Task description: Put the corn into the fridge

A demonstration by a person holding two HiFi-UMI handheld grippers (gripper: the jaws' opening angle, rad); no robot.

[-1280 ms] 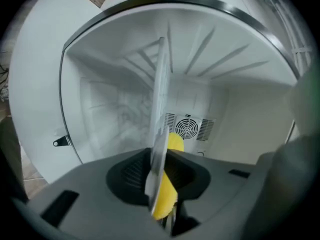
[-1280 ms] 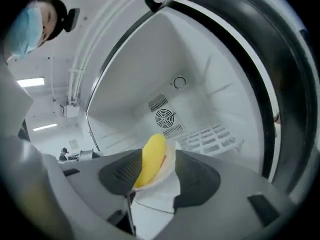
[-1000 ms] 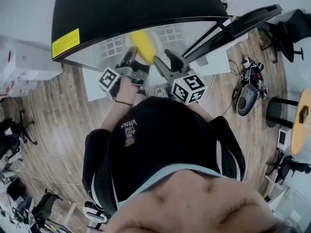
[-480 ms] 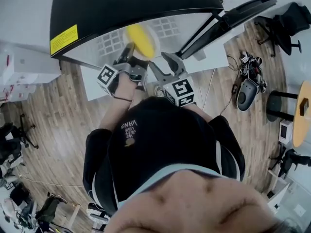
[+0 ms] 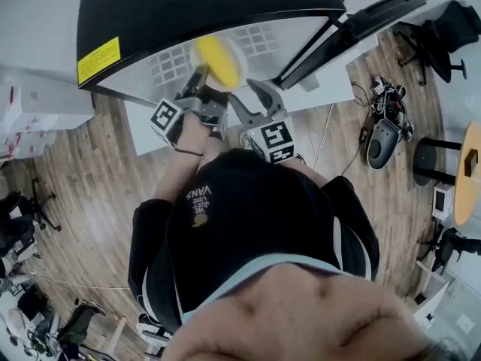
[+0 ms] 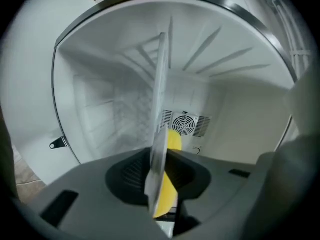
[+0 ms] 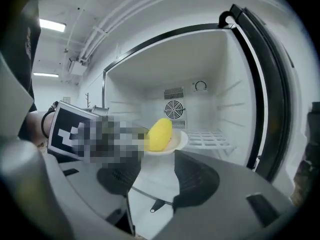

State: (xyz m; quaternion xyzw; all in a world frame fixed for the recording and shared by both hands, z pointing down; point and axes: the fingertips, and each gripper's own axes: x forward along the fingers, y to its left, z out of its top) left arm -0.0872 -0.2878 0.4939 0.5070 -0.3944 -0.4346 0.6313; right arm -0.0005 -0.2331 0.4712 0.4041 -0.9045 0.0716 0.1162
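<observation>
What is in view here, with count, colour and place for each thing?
corn: one, yellow, lying on the plate
plate: one, white, held at the fridge opening
fridge: one, black outside, white inside, standing open
fridge door: one, black, swung open at the head view's right
fan vent: one, white, on the fridge's back wall
wire shelf: one, white, inside the fridge
label: one, yellow, on the fridge's black casing
floor: wooden, brown, around the fridge
left claw: one, grey, shut on the plate's rim
right claw: one, grey, open and empty, near the plate
marker cubes: two, black and white, one on each claw
</observation>
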